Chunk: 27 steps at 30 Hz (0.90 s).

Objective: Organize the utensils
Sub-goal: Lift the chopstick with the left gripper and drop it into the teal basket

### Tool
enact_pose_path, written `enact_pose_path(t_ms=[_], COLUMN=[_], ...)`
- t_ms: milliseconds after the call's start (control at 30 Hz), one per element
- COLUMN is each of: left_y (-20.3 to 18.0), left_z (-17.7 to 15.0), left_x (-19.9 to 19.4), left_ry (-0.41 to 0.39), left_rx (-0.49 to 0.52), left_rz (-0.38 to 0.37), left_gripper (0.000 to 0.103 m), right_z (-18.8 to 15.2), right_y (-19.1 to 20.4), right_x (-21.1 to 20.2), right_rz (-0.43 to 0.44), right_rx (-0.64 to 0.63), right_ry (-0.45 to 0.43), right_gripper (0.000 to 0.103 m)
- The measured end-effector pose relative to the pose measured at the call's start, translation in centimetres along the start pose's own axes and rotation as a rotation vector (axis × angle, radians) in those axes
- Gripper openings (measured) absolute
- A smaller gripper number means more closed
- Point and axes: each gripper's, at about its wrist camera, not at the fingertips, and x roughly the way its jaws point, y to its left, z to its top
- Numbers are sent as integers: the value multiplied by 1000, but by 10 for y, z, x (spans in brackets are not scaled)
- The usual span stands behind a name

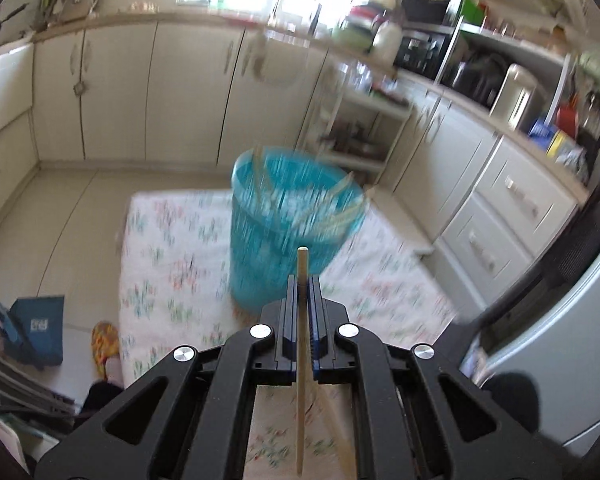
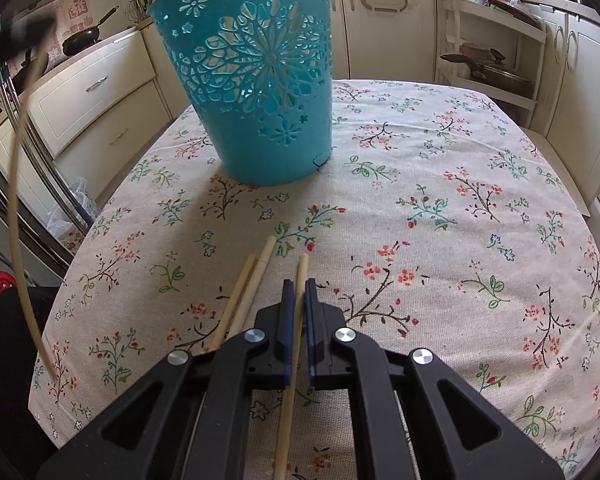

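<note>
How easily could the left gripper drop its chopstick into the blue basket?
Probably yes: the left gripper grips its chopstick above the table, and the blue basket ahead stands open-topped with nothing between.

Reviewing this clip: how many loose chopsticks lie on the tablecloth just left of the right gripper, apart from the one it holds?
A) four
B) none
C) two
C: the right wrist view shows two loose chopsticks lying side by side on the tablecloth, left of the right gripper, which is shut on a third chopstick.
</note>
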Motion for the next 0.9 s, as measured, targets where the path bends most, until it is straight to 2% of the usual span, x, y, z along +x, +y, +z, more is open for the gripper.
enact_pose_path(t_ms=[233, 333, 433, 600, 700, 800, 900], left_y=[-23, -32, -34, -31, -33, -32, -26], left_z=[72, 101, 119, 139, 141, 133, 116], left_x=[-33, -42, -35, -12, 7, 31, 63], left_ry=[-153, -230, -274, -306, -319, -290, -222], left_rx=[39, 62, 62, 35, 61, 80, 86], left_rz=[-30, -1, 35, 74, 111, 139, 169], left_gripper=[5, 5, 5, 5, 5, 5, 5], right_z=[0, 0, 0, 1, 1, 1, 1], right_y=[0, -1, -2, -4, -5, -6, -5], right_x=[0, 1, 1, 2, 2, 2, 2], right_rz=[3, 7, 10, 21, 28, 31, 33], right_rx=[3, 6, 8, 19, 24, 27, 28], right_ry=[0, 0, 1, 2, 3, 3, 3], right_gripper=[6, 6, 6, 6, 6, 6, 6])
